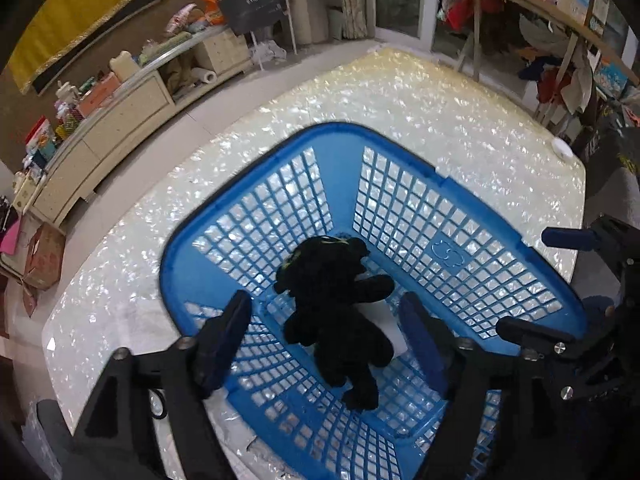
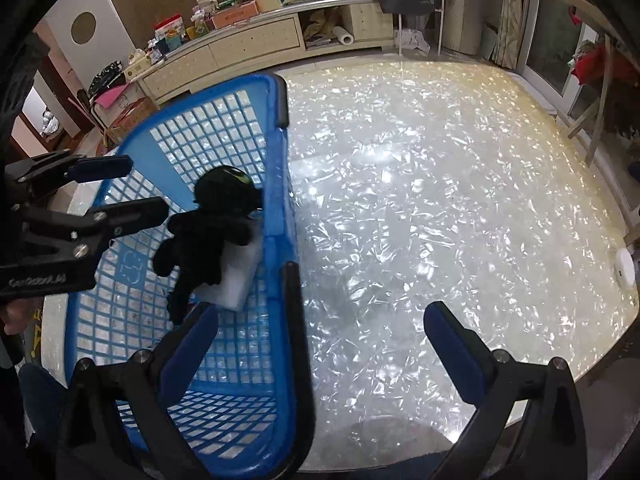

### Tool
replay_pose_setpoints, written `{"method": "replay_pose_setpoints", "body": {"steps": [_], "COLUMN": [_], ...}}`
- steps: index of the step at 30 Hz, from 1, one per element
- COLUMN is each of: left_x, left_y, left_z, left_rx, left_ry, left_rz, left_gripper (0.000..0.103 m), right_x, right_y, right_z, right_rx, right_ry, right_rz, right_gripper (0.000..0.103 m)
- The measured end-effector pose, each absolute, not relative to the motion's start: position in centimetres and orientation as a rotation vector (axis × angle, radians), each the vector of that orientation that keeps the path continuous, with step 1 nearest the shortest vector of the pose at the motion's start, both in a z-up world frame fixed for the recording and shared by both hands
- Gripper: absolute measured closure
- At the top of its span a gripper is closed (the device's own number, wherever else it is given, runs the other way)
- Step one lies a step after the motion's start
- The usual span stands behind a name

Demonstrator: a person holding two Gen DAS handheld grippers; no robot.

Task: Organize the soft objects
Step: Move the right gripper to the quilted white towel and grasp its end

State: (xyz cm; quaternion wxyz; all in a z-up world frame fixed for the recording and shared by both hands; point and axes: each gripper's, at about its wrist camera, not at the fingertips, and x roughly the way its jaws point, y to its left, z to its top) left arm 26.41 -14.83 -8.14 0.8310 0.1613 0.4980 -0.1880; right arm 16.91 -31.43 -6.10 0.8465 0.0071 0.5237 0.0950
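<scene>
A black plush toy (image 1: 336,312) lies on the floor of a blue lattice basket (image 1: 400,136), partly on top of a white foam block (image 1: 390,326). My left gripper (image 1: 324,300) hovers open above the toy, one finger on each side, and neither pad touches it. In the right wrist view the toy (image 2: 208,224) and block (image 2: 236,280) rest against the basket's right wall (image 2: 280,200). My right gripper (image 2: 320,312) is open and holds nothing, straddling the basket's rim near the front. Each gripper shows in the other's view: the right (image 1: 536,280) and the left (image 2: 140,186).
The basket stands on a shiny shell-patterned table (image 2: 440,200). A small white round object (image 2: 624,268) sits at the table's right edge. Beyond are a cream sideboard (image 2: 256,44) piled with clutter, a cardboard box (image 1: 44,256) on the floor and a clothes rack (image 1: 560,40).
</scene>
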Motion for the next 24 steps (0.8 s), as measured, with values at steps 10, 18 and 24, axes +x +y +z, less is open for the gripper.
{"method": "replay_pose_setpoints", "body": {"steps": [10,18,24], "left_x": [21.7,17.0,14.5], "left_y": [-11.2,-7.7,-4.6], "left_z": [-4.0,-1.1,0.3], "left_rx": [0.294,0.305,0.260], "left_ry": [0.959,0.887,0.881], "left_rz": [-0.380,-0.330,-0.292], "left_gripper": [0.000,0.000,0.000], "right_x": [14.9,13.1,12.1], "right_y": [-28.9,-25.4,-21.8], "right_z": [-3.1,-0.6,0.3], "right_rx": [-0.018,-0.067,-0.113], "right_ry": [1.042,0.995,0.990], "right_rz": [0.238,0.279,0.347], "right_gripper": [0.000,0.000,0.000]}}
